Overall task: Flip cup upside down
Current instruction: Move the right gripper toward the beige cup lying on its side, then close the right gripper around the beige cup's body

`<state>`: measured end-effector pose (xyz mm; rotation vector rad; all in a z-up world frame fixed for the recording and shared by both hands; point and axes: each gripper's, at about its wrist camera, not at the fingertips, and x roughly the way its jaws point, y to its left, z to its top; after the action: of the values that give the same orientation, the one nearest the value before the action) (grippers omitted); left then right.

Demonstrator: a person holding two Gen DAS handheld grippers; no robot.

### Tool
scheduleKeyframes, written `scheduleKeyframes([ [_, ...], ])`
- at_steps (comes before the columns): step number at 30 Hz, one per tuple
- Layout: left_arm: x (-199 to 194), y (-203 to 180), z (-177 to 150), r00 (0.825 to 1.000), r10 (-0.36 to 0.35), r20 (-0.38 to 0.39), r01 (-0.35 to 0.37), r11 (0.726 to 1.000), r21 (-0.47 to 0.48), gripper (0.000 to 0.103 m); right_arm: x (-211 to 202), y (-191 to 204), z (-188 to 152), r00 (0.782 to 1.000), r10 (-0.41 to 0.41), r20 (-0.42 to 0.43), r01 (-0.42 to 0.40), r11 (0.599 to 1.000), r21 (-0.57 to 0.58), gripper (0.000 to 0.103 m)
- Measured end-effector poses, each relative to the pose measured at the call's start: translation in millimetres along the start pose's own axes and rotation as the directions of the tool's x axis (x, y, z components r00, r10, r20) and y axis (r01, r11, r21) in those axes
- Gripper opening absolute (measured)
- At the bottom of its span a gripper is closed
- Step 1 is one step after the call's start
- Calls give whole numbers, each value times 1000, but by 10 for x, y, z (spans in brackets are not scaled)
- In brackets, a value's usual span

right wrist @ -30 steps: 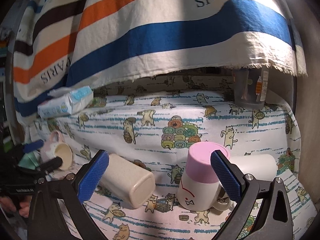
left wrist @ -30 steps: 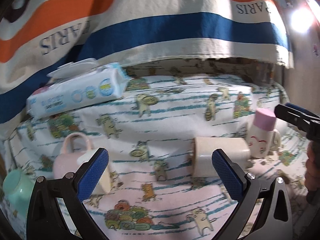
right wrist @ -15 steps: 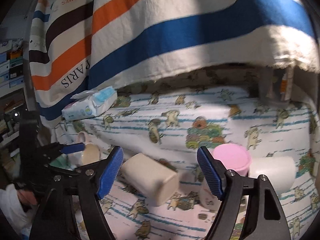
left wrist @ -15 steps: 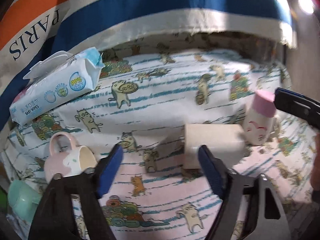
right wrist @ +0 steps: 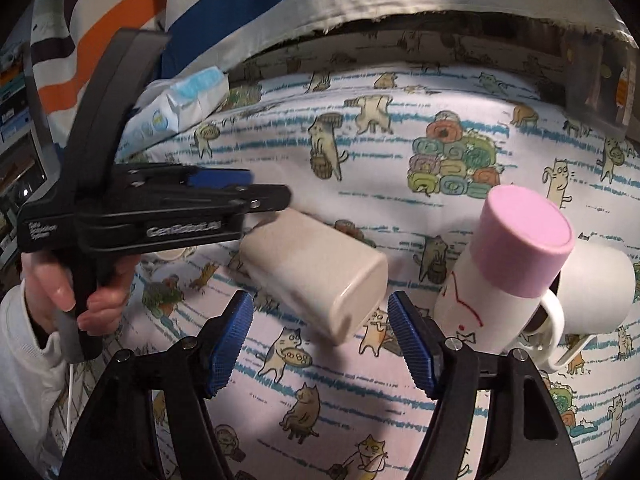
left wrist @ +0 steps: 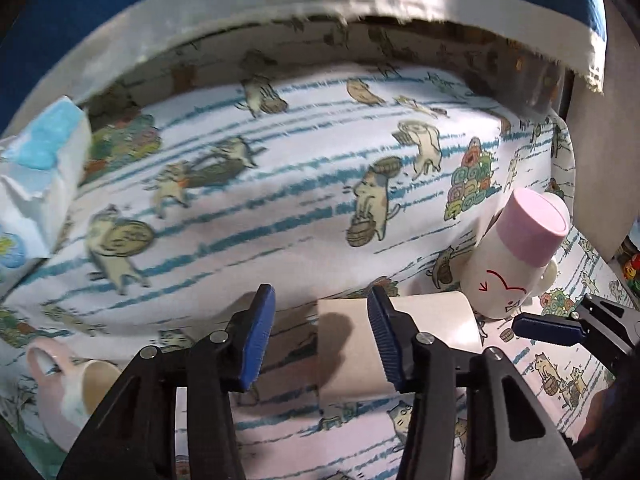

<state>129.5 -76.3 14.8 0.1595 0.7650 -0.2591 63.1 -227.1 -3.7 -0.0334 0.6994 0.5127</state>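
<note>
A beige cup (right wrist: pixel 316 276) lies on its side on the cat-print cloth; it also shows in the left wrist view (left wrist: pixel 432 344). My left gripper (left wrist: pixel 322 336) is open, its jaws straddling the cup's mouth end, one jaw over the rim; contact cannot be told. It appears from the side in the right wrist view (right wrist: pixel 224 196) at the cup's left end. My right gripper (right wrist: pixel 320 340) is open and empty, just in front of the cup's base. It shows at the right edge of the left wrist view (left wrist: pixel 548 328).
An upside-down white mug with a pink base (right wrist: pixel 508 272) stands right of the beige cup, a white mug (right wrist: pixel 596 288) lying behind it. A pink mug (left wrist: pixel 68 392) lies at left. A wipes pack (right wrist: pixel 180 108) sits at back left. A striped cloth hangs behind.
Both grippers have moved forward and down toward the beige cup and narrowed their jaws. The left gripper now reaches the cup's mouth end. The cup has not moved.
</note>
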Motion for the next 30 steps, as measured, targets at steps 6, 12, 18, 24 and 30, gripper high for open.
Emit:
scheduleKeyframes([
  [6,9,9,-92,999,51,-14,-50,999,7,47,-2,-84,140,999,0,44,1,1000,-8,72],
  [12,-104,41,-132,997,77,-19,-77,997,-6,45,155,-202,295,999,43,2,-43,998,37,48],
  [18,-225,62,-464,998,49,-39,-50,998,-34,41,249,-321,444,999,24,21,-26,994,102,36],
  [24,-145,104,-557,998,36,-59,-41,996,-81,35,577,-344,575,998,6,-65,4,988,153,20],
  [30,-95,251,-600,997,37,-67,-44,994,-102,35,584,-273,579,993,9,-118,5,993,119,20],
])
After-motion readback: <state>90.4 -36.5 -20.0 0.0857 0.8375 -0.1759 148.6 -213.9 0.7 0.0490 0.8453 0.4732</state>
